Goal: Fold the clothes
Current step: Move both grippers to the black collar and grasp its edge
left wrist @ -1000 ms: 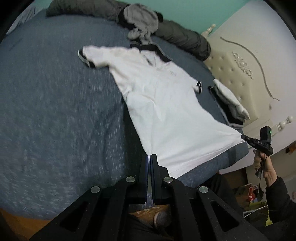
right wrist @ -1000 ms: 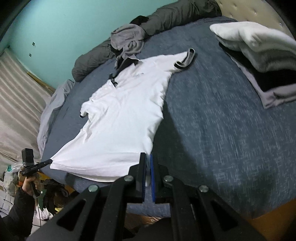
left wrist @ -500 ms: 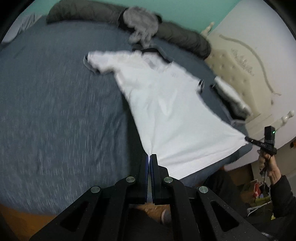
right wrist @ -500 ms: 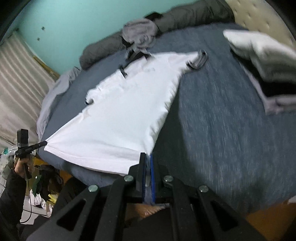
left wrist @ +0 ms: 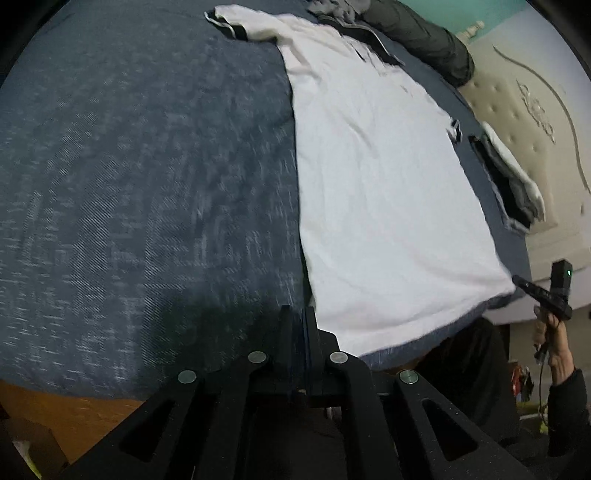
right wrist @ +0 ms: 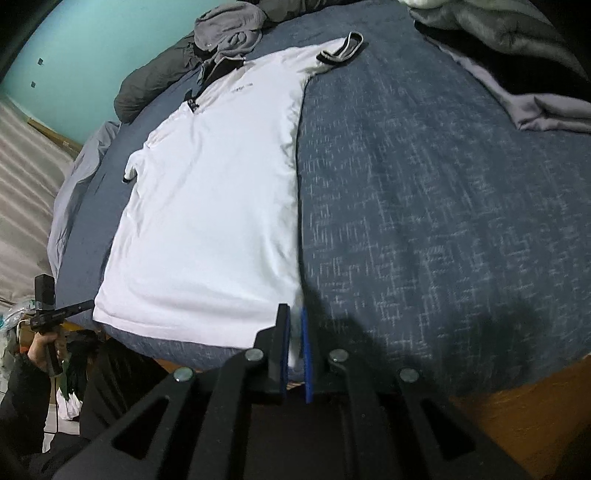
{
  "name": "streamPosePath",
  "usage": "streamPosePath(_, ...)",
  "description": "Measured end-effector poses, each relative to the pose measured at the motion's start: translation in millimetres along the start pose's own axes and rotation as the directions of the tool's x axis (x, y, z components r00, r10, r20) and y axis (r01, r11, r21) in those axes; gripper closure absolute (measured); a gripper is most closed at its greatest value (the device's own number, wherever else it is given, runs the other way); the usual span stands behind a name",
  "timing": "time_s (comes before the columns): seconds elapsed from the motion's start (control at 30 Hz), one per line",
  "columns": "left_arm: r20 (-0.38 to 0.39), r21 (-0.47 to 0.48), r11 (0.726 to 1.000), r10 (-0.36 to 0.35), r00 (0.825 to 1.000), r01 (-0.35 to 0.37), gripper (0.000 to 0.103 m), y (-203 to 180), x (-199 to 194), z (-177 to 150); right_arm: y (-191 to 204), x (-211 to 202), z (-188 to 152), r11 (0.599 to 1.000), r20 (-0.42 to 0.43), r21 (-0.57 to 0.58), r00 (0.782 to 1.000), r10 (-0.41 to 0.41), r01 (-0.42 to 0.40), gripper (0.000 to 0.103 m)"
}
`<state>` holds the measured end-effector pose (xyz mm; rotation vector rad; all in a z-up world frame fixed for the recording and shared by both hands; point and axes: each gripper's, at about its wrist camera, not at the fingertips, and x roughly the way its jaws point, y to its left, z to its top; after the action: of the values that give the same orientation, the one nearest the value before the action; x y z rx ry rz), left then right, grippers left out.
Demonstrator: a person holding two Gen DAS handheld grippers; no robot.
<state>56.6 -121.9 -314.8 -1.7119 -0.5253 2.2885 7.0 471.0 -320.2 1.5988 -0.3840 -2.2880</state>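
Your left gripper point(left wrist: 298, 321) has its jaws clenched nearly together at the hem corner of the white polo shirt point(left wrist: 380, 192), though blur hides whether cloth sits between them. Your right gripper point(right wrist: 293, 325) shows its blue-padded jaws slightly parted with white hem fabric pinched between them. The shirt lies flat, collar away from you, on the bed point(right wrist: 424, 192), whose cover is a blue-grey woven fabric. The left view alone shows the cream tufted headboard point(left wrist: 524, 110) and a folded stack of clothes point(left wrist: 509, 181) beside it. The right view alone shows the turquoise wall point(right wrist: 92, 55) and a crumpled grey garment point(right wrist: 229, 26) past the collar.
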Motion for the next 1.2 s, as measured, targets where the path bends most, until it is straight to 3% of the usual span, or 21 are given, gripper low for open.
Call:
streamPosePath(0.13, 0.046, 0.011, 0.999, 0.041, 0.998, -0.041, 0.094, -2.4, -20.9, 21.0, 4.7, -25.4, 15.0, 1.000, 0.052, -0.025, 0.999, -0.003, 0.004, 0.093)
streamPosePath(0.27, 0.113, 0.064, 0.994, 0.081, 0.990, -0.088, 0.092, -18.1, -48.8, 63.1, 15.9, -37.2, 46.5, 0.998, 0.081, -0.057, 0.997, -0.014, 0.019, 0.084)
streamPosePath(0.43, 0.147, 0.109, 0.986, 0.106, 0.983, -0.122, 0.083, -35.7, -56.8, 124.2, 39.5, -36.1, 110.0, 0.994, 0.116, -0.105, 0.993, -0.003, 0.015, 0.083)
streamPosePath(0.57, 0.164, 0.131, 0.983, 0.104, 0.981, -0.126, 0.079, -57.3, -48.8, 191.1, 62.3, -15.5, 168.3, 0.991, 0.119, -0.135, 0.993, 0.008, 0.008, 0.083)
streamPosePath(0.63, 0.174, 0.135, 0.983, 0.097, 0.980, -0.121, 0.069, -67.6, -37.1, 227.0, 74.5, 2.1, 202.3, 0.988, 0.109, -0.157, 0.994, 0.018, -0.001, 0.081)
streamPosePath(0.7, 0.183, 0.137, 0.984, 0.084, 0.980, -0.110, 0.063, -75.2, -23.4, 259.8, 83.2, 20.2, 229.5, 0.986, 0.102, -0.169, 0.995, 0.018, -0.001, 0.064)
streamPosePath(0.73, 0.184, 0.135, 0.985, 0.077, 0.980, -0.103, 0.063, -77.9, -16.2, 276.0, 87.5, 29.3, 243.0, 0.984, 0.099, -0.175, 0.995, 0.018, -0.001, 0.063)
streamPosePath(1.0, 0.168, 0.149, 0.982, 0.089, 0.982, -0.114, 0.062, -92.5, 64.3, 407.9, 114.2, 113.3, 358.6, 0.974, 0.067, -0.229, 0.998, 0.011, 0.004, 0.063)
streamPosePath(1.2, 0.156, 0.111, 0.988, 0.092, 0.984, -0.110, 0.059, -89.2, 116.3, 473.4, 130.5, 172.0, 429.0, 0.964, 0.054, -0.263, 0.999, -0.007, 0.021, 0.063)
